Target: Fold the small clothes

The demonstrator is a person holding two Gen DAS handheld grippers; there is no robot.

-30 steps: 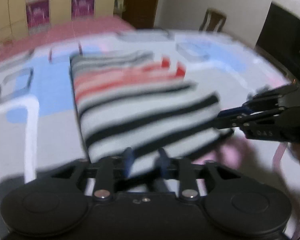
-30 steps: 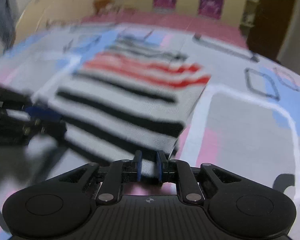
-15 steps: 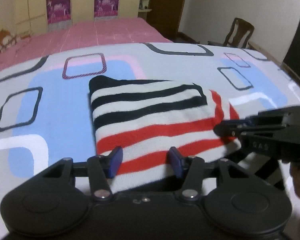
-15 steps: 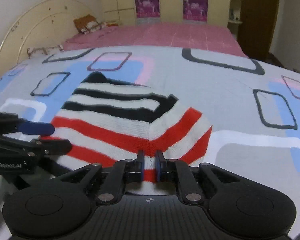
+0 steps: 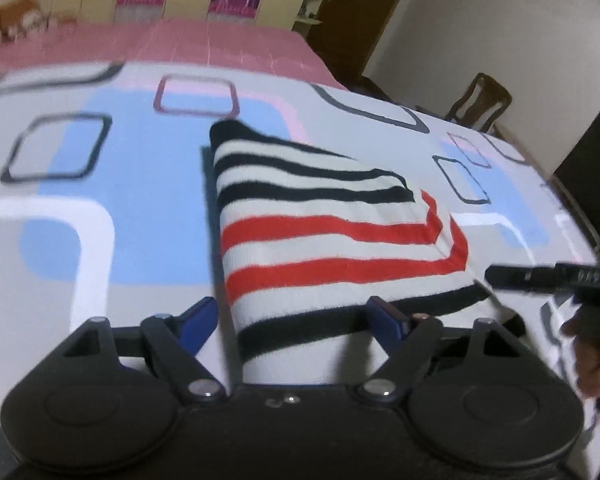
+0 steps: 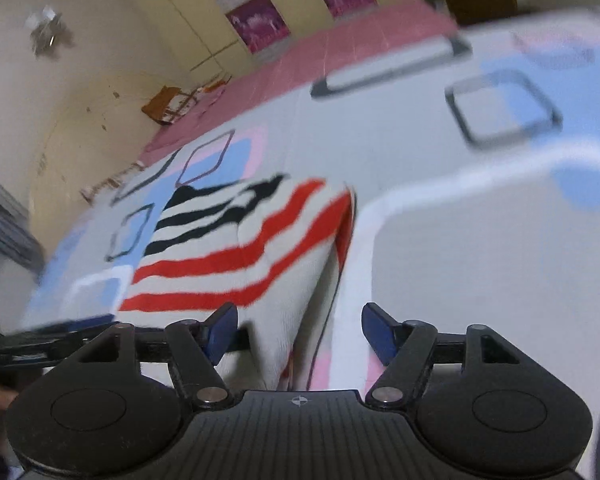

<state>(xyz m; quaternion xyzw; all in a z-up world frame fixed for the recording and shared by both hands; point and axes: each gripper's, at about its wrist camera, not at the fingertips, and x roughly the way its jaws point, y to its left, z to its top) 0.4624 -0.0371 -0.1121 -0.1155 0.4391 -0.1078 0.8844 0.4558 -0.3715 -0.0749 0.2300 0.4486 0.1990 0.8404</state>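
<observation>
**Folded striped garment on the bedspread, both claws released**

On the patterned bedspread (image 5: 148,184), seen from the left wrist, lies the striped garment (image 5: 320,232), folded into a neat block with black bands at the far end, red in the middle and a black band nearest the camera. The left gripper (image 5: 296,316) has just been opening; its blue pads stand wide to either side of the garment's near edge and do not press it. At the right edge of this view the right gripper (image 5: 548,276) comes in side-on, just beside the garment's near right corner, with part of a hand (image 5: 592,352) below it. A wooden chair (image 5: 480,104) stands past the bed, near a dark doorway.

From the right wrist the picture is tilted and blurred. The garment (image 6: 236,248) shows its folded right side, an edge hidden from the other view. The right gripper (image 6: 300,328) has just been opening too: jaws apart, the garment's corner lying loose between them. The left gripper (image 6: 48,336) shows dimly at lower left. A pink bedsheet (image 6: 340,44) and yellow wardrobe doors (image 6: 204,12) lie beyond.
</observation>
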